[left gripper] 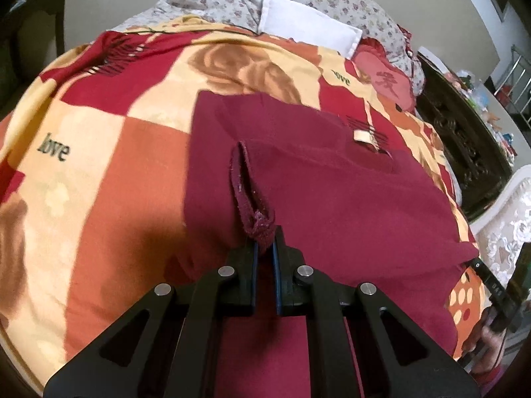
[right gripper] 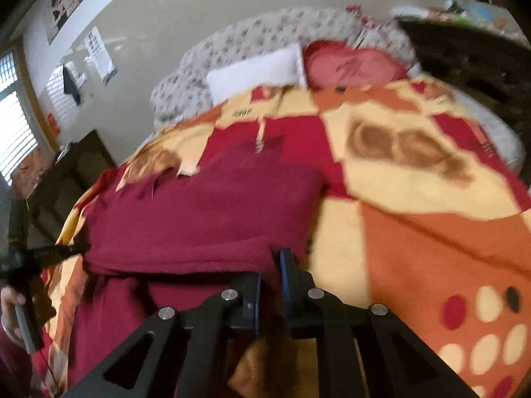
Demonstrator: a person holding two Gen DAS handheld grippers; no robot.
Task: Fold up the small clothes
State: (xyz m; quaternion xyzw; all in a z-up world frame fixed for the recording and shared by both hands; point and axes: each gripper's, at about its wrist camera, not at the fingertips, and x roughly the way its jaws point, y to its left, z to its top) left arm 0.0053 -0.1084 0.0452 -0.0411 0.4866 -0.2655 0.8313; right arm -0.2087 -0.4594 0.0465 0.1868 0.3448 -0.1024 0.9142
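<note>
**Pinching both near edges of the maroon garment for the next fold**

I am holding the left gripper (left gripper: pixel 265 243) clamped tight on a bunched hem of the maroon garment (left gripper: pixel 332 192), so a narrow loop of cloth is standing up out of the jaws. I am keeping that edge raised because, as I judge it, a lifted hem carries over cleanly instead of dragging the layer beneath.

The garment itself is lying on the patterned bedspread (left gripper: pixel 99 152), already doubled once, with its small cream label (left gripper: pixel 362 135) showing near the far edge. I am working here because the bed gives a broad, soft surface to lay the cloth flat.

I am setting the right gripper (right gripper: pixel 270 265) at the near right corner of the garment, its jaws nearly together. That view is blurred, so although maroon cloth seems to be sitting between the blue pads, I cannot tell for sure that it is gripped. I am placing it there to match the left hold, so both near corners should travel together toward the white pillow (left gripper: pixel 308 23).
</note>
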